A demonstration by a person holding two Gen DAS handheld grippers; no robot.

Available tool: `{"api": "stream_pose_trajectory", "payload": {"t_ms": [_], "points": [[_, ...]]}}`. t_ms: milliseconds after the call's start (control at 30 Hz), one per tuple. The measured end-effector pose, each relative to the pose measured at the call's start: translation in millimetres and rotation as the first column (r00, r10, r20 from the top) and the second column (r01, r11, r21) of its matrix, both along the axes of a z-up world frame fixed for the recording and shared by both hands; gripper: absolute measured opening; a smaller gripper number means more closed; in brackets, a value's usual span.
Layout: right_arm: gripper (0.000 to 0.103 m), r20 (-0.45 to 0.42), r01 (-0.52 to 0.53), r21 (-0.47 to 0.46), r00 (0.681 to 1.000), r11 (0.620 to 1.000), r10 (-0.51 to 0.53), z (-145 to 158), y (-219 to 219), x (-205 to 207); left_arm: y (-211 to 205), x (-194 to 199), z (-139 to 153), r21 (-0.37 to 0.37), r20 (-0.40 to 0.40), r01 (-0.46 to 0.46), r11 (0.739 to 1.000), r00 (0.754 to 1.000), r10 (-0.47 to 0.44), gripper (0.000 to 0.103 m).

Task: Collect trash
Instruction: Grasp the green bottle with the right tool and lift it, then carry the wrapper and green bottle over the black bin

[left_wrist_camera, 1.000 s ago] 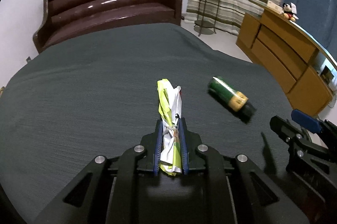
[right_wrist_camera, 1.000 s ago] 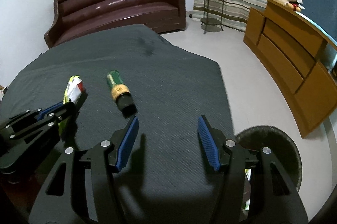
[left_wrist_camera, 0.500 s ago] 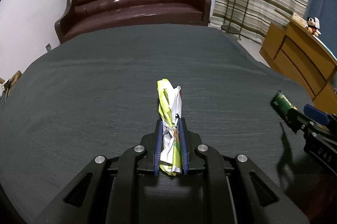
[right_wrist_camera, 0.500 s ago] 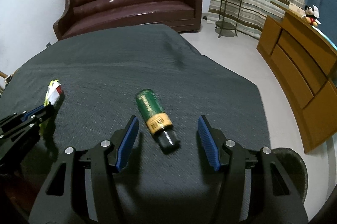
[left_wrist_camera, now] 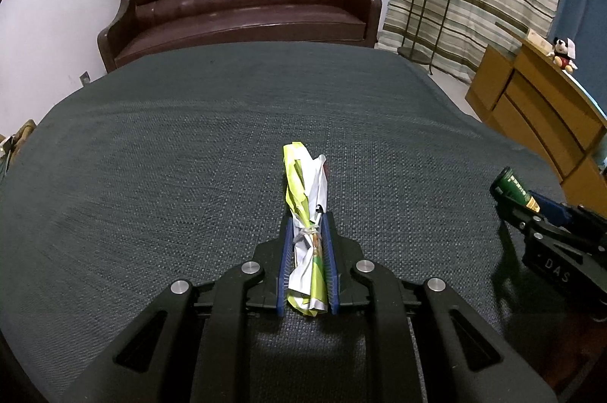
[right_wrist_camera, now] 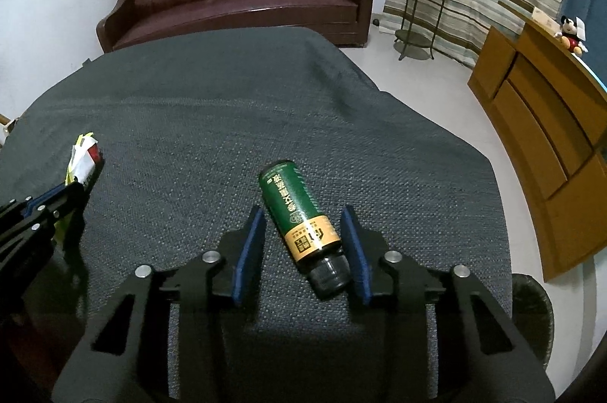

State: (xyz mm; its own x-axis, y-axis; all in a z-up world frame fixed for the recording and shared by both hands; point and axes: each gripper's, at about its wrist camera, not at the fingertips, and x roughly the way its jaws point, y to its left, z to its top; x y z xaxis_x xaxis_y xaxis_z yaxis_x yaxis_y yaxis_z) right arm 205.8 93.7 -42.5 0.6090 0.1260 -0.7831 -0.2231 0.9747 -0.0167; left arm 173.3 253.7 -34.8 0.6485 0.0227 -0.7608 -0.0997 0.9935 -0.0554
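Since a sec ago the right gripper (right_wrist_camera: 309, 243) has slid over the green bottle (right_wrist_camera: 299, 221), jaws just closing in w/ it between them (right pad near its cap, left pad apart, no pinch yet). Bottle lies tilted on the dark cloth (right_wrist_camera: 227, 122): green body, orange label, black cap. Left gripper (left_wrist_camera: 306, 264) pinches the crumpled wrapper (left_wrist_camera: 305, 209).

Glossy leather sofa (left_wrist_camera: 242, 5); rough woven table cloth (left_wrist_camera: 151, 156); crumpled paper wrapper (left_wrist_camera: 305, 183).

Green, orange-banded bottle (right_wrist_camera: 299, 217); yellow-white wrapper (left_wrist_camera: 305, 202); dark grey cloth (left_wrist_camera: 151, 175).
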Motion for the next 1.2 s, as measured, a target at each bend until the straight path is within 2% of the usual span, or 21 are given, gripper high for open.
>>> {"api": "stream_pose_trajectory", "payload": {"t_ms": [233,633,1200], "points": [[0.023,0.007,-0.013,-0.011,1.0,1.0,0.013,0.5,6.6,-6.5,1.5,0.1,-0.5,0.002,0.0,0.001,1.0,1.0,-0.001,0.017],[0.023,0.008,-0.009,0.003,1.0,1.0,0.009,2.9,3.3,-16.8,-0.5,-2.0,2.3,0.019,0.01,0.005,1.0,1.0,-0.005,0.017],[0.023,0.048,0.05,0.062,0.997,0.997,-0.053,19.7,-38.7,-87.5,-38.2,-38.5,20.6,0.001,0.039,0.099,0.995,0.994,-0.099,0.017]]}}
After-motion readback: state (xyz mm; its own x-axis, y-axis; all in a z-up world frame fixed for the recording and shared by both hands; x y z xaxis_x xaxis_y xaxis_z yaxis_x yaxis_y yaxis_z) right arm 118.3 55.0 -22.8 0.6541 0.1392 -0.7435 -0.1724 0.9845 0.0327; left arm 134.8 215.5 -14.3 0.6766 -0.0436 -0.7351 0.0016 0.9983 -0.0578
